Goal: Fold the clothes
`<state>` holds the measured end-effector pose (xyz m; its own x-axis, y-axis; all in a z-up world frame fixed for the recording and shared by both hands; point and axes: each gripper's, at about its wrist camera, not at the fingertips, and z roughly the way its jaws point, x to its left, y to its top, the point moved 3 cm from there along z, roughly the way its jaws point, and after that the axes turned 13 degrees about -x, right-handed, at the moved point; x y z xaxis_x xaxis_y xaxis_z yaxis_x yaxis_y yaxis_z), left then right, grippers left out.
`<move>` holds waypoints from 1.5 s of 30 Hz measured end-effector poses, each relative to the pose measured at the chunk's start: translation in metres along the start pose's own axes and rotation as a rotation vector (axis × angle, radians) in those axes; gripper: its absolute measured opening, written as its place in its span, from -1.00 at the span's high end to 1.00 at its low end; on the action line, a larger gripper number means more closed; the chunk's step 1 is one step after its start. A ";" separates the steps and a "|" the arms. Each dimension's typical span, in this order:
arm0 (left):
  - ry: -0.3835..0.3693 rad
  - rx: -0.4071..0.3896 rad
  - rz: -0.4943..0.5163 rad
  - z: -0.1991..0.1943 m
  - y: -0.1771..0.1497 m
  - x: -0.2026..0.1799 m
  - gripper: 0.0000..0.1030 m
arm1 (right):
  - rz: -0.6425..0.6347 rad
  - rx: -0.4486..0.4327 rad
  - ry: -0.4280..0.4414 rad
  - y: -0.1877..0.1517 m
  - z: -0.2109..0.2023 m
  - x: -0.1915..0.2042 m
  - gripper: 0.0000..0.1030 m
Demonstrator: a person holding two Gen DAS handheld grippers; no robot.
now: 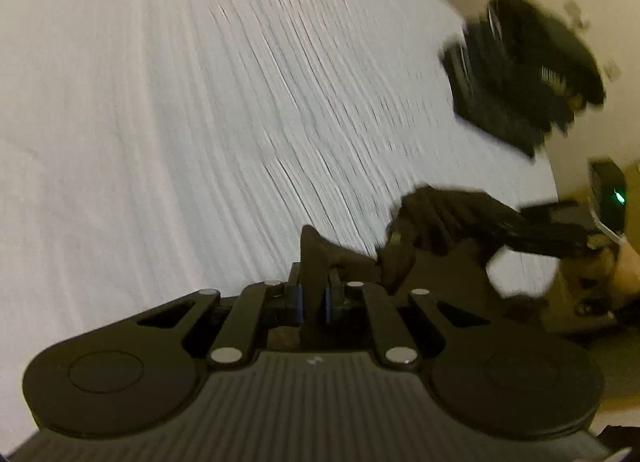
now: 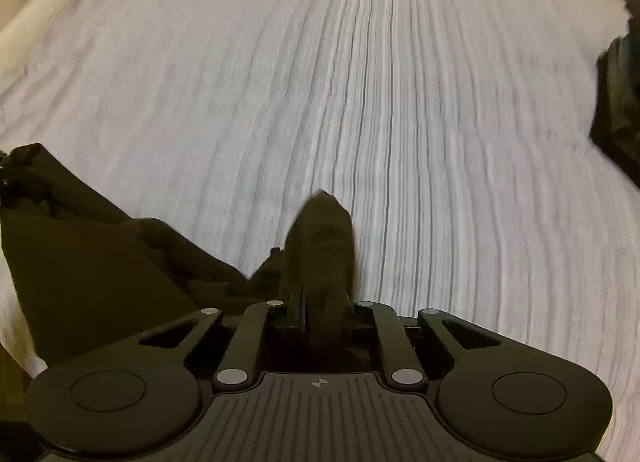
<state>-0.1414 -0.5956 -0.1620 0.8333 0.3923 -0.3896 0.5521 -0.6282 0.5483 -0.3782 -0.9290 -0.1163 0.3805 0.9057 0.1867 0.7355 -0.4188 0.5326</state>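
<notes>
Presently, findings by view.

Left wrist, grip: left hand-held gripper [image 1: 314, 298] is pressed together on a corner of the dark garment [image 1: 320, 258], which pokes up at 12 o'clock of the pads.
Left wrist, garment: cloth runs from the jaws toward 3 o'clock, where the right hand-held gripper [image 1: 404, 234] appears to be pinching another part of it above the bed [image 1: 160, 102].
Left wrist, doubtful: heavy motion blur; a dark blocky object [image 1: 524, 78] at 2 o'clock cannot be identified, and a device with a green light [image 1: 608, 194] at 3 o'clock is cut by the frame edge.

Right wrist, grip: the right hand-held gripper [image 2: 320, 310] is clamped on a tongue of the dark garment [image 2: 320, 246] standing at 12 o'clock.
Right wrist, garment: the bulk hangs or lies toward 9 o'clock, over the ribbed white bed cover [image 2: 440, 142].
Right wrist, doubtful: pads are hidden by cloth; a dark mass [image 2: 620, 102] at 3 o'clock is cropped and blurred.

Step advice: judged as spreading or carrying the held edge. Keep both pinches firm, hold the edge taut and level, and lay it flat on the bed before creasing.
Not determinable: garment type, its full outline, and whether it touches the bed.
</notes>
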 end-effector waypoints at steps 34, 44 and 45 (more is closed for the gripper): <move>0.371 -0.095 -0.118 -0.028 -0.052 0.071 0.24 | -0.175 -0.153 0.177 0.030 0.100 0.148 -0.52; 0.444 -0.086 -0.150 -0.060 -0.081 0.121 0.18 | -0.554 -0.017 0.190 0.019 0.220 0.274 -0.52; 0.444 -0.080 -0.147 -0.059 -0.082 0.122 0.18 | -0.574 -0.020 0.182 0.017 0.222 0.275 -0.52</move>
<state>-0.0828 -0.4563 -0.2104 0.6684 0.7336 -0.1224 0.6512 -0.4977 0.5729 -0.1368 -0.7012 -0.2387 -0.1775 0.9841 0.0024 0.7837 0.1399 0.6052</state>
